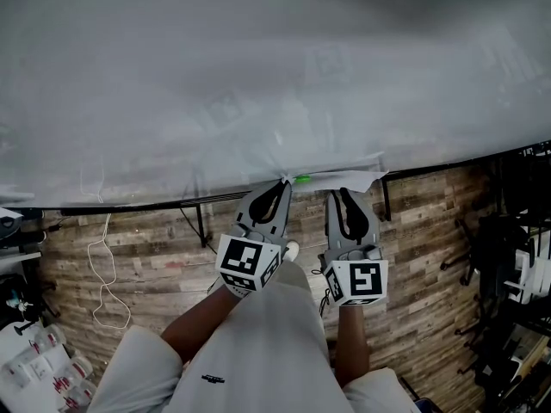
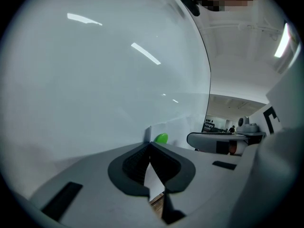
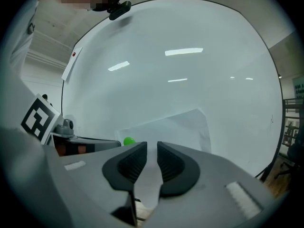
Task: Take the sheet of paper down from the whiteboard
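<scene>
A white sheet of paper [image 1: 349, 178] hangs low on the whiteboard [image 1: 258, 76], pinned near its left edge by a green magnet [image 1: 302, 179]. My left gripper [image 1: 284, 181] is at the sheet's left edge. In the left gripper view its jaws [image 2: 150, 145] meet, shut on the paper [image 2: 175, 127] just beside the magnet [image 2: 161, 138]. My right gripper [image 1: 344, 190] is further right on the sheet. In the right gripper view its jaws [image 3: 152, 146] stand apart with the paper [image 3: 185, 127] reaching down into the gap, right of the magnet [image 3: 128, 141].
The whiteboard's stand legs [image 1: 203, 226] rest on the wooden floor, where a white cable [image 1: 103, 274] lies at the left. Dark equipment [image 1: 516, 256] stands at the right and bins [image 1: 34, 368] at the bottom left. Another small note [image 3: 71, 63] hangs high on the board.
</scene>
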`<state>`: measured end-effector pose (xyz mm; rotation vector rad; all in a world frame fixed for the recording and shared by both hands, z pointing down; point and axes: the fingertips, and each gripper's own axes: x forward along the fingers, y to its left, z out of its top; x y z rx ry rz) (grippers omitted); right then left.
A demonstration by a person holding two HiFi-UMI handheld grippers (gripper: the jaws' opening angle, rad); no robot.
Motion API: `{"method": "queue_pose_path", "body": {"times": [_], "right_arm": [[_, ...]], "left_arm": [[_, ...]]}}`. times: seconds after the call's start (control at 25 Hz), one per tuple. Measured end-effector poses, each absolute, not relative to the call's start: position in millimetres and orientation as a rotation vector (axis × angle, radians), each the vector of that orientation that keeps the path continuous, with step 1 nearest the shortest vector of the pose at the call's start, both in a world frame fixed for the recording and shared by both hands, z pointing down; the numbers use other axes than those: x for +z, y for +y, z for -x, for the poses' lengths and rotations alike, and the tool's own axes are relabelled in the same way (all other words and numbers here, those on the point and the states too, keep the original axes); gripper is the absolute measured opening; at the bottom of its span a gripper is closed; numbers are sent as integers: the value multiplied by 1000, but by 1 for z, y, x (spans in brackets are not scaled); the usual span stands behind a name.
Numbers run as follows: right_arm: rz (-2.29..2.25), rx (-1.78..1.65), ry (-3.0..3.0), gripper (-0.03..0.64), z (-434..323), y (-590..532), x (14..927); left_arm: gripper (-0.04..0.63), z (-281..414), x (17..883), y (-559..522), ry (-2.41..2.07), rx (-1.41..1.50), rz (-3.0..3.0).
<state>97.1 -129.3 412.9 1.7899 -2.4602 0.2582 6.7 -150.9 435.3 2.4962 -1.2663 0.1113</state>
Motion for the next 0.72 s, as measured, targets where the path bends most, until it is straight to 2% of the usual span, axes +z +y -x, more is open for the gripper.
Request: {"method": "queue_pose_path", "body": {"times": [0.48, 0.72], "right_arm": [[-1709, 330, -2536, 84, -63, -129, 412], [-1611, 190, -2516, 129, -52, -134, 420]], "left_arm": [[6, 0, 435, -149, -1207, 84, -2483], [6, -4, 440, -149, -1168, 83, -2479]]}}
